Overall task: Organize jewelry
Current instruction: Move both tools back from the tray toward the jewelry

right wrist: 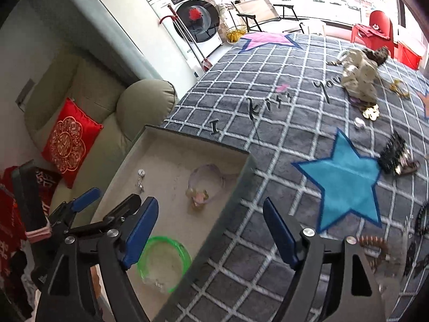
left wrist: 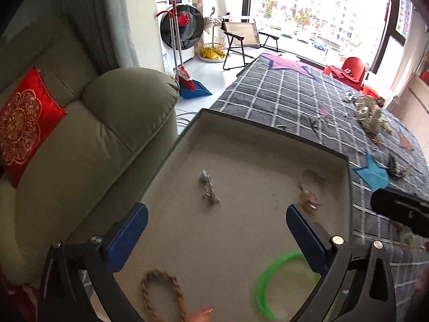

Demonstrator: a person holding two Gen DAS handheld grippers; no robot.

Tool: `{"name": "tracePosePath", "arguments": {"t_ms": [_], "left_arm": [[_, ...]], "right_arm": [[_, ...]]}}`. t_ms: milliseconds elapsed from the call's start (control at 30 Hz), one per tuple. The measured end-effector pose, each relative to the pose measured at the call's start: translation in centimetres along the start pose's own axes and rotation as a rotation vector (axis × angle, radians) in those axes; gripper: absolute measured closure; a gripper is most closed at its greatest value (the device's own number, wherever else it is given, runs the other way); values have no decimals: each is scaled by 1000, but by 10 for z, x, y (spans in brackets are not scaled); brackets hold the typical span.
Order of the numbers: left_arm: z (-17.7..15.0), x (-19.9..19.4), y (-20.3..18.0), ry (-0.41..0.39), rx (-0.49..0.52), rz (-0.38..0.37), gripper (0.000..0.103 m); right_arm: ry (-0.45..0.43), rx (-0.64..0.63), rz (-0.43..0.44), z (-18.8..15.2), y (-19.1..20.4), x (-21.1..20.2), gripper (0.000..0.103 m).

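Jewelry still loose lies at the right edge of the right wrist view — a beaded piece (right wrist: 374, 244) on the rug (right wrist: 241, 102), just beside the right gripper (right wrist: 209, 228), spread and empty; the left gripper (left wrist: 217, 230), also spread, hangs over the tray (left wrist: 268, 131) — farther off.

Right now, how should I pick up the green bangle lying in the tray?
Pinch the green bangle across one stretch of its rim, coming from above. It lies flat on the tray floor, so one gripper finger probably goes inside the ring, one outside. The far arc looks clearest.
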State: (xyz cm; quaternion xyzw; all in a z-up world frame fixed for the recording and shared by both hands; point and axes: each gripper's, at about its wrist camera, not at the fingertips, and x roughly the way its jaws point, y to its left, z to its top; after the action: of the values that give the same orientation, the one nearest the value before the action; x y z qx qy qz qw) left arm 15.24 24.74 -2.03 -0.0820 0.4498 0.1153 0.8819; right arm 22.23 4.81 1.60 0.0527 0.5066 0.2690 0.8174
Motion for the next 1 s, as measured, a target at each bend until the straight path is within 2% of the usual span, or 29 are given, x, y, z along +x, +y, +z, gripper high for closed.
{"name": "tracePosePath", "arguments": {"t_ms": [467, 500, 533, 767, 867, 1000], "left_arm": [[-40, -46, -24, -8, 52, -64, 0], [-42, -48, -26, -10, 57, -64, 0], [-44, -51, -29, -13, 63, -61, 0], [-55, -63, -38, -20, 84, -48, 0], [-58, -66, -42, -23, 91, -57, 0], [-64, -63, -48, 12, 106, -67, 0]], "right_arm": [[-18, 76, 33, -51, -28, -43, 15], [-21, 79, 33, -54, -29, -46, 13], [-30, 80, 31, -58, -31, -49, 0], [-65, 62, -3, -78, -36, -69, 0], [-60, 60, -36, -90, -43, -77, 0], [-33, 74, -62, -107, -60, -86, 0]]}}
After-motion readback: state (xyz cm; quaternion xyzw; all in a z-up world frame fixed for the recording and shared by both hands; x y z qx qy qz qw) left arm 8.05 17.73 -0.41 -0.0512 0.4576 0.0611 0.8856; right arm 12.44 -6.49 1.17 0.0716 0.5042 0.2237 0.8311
